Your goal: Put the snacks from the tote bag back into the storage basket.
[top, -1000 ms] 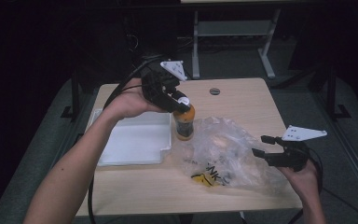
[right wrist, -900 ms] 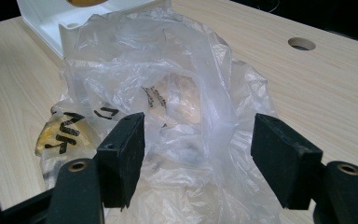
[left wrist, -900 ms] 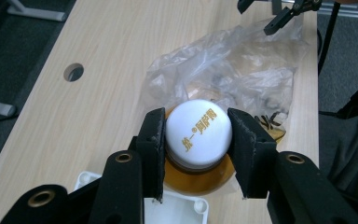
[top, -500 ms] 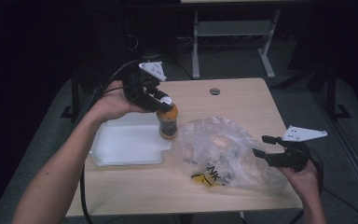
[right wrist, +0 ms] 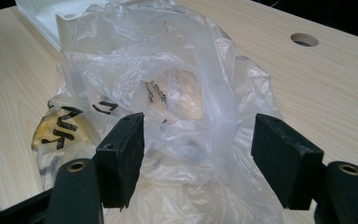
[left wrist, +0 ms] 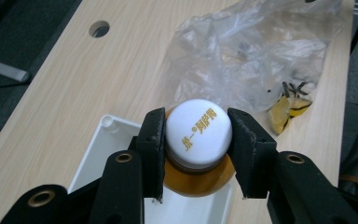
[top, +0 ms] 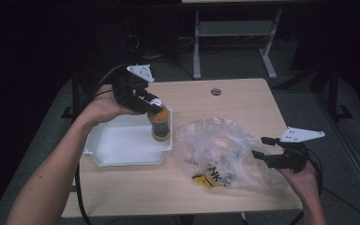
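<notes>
Two hand-held grippers at one wooden table (top: 136, 187).

Left gripper (top: 155, 107), at about 10 o'clock of the tabletop in the high view: jaws clamped on the white cap (left wrist: 197, 132) of an orange drink bottle (top: 160, 124). Cap carries gold lettering. Bottle hangs upright over the 3 o'clock edge of a white tray (top: 122, 145); whether its base touches the tray cannot be told. The left gripper view shows a pad pressing each side of the cap, with the orange body below.

Right gripper (top: 262, 151), at about 4 o'clock of the tabletop: jaws parted, holding nothing. In the right gripper view, crumpled film of a clear plastic bag (right wrist: 177, 93) lies between the two pads; the left pad sits against the film without pinching it.

Plastic bag: centre to 4 o'clock of the table, just beside the tray. Black lettering and a yellow patch (top: 204, 179) at its 6 o'clock corner. Contents blurred.

Round cable hole (top: 216, 91): in the tabletop at 12 o'clock.
</notes>
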Demonstrator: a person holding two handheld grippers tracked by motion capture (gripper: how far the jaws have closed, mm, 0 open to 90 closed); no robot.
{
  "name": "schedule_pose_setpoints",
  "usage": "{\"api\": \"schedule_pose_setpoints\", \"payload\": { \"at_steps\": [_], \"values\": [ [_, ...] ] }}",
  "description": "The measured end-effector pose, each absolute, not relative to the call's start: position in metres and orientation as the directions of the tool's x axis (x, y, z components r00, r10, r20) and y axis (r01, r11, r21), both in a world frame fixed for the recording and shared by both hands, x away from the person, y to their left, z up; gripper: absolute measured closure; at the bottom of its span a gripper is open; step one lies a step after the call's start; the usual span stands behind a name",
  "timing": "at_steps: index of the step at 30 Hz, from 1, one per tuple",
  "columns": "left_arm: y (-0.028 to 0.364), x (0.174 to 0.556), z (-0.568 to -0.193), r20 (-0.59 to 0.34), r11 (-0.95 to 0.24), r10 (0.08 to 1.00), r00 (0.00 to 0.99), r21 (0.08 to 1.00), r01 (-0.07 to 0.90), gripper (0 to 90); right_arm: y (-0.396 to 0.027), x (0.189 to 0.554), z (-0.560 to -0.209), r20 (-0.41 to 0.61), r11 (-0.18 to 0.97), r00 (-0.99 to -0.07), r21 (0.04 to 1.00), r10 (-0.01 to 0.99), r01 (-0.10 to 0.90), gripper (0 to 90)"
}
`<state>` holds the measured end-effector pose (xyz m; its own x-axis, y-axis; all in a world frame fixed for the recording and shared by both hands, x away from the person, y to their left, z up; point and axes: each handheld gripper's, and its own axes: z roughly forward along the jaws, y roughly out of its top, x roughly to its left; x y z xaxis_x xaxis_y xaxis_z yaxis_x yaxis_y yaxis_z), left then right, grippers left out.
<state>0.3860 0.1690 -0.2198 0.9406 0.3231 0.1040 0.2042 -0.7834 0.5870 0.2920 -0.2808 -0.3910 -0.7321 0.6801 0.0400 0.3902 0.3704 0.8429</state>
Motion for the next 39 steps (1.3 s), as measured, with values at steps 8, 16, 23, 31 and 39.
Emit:
{"api": "schedule_pose_setpoints", "payload": {
  "at_steps": [8,16,23,31,39],
  "values": [
    [0.18,0.388,-0.237,0.088,-0.774,0.354,0.931,0.587,0.238,59.2,-0.282,0.292,-0.392,0.044,0.368,-0.729,0.842,0.683,0.395,33.5],
    [0.188,0.389,-0.252,0.073,-0.765,0.367,0.927,0.59,0.257,59.2,-0.279,0.293,-0.392,0.039,0.374,-0.732,0.84,0.68,0.393,33.4],
    [0.191,0.389,-0.265,0.065,-0.764,0.367,0.928,0.59,0.261,59.2,-0.278,0.293,-0.392,0.042,0.373,-0.732,0.84,0.68,0.394,32.9],
    [0.189,0.39,-0.275,0.058,-0.77,0.369,0.928,0.579,0.27,59.2,-0.278,0.294,-0.392,0.042,0.374,-0.733,0.84,0.679,0.394,32.7],
    [0.186,0.392,-0.283,0.054,-0.771,0.362,0.931,0.578,0.267,59.2,-0.277,0.294,-0.393,0.038,0.381,-0.734,0.836,0.678,0.395,32.6]
  ]
}}
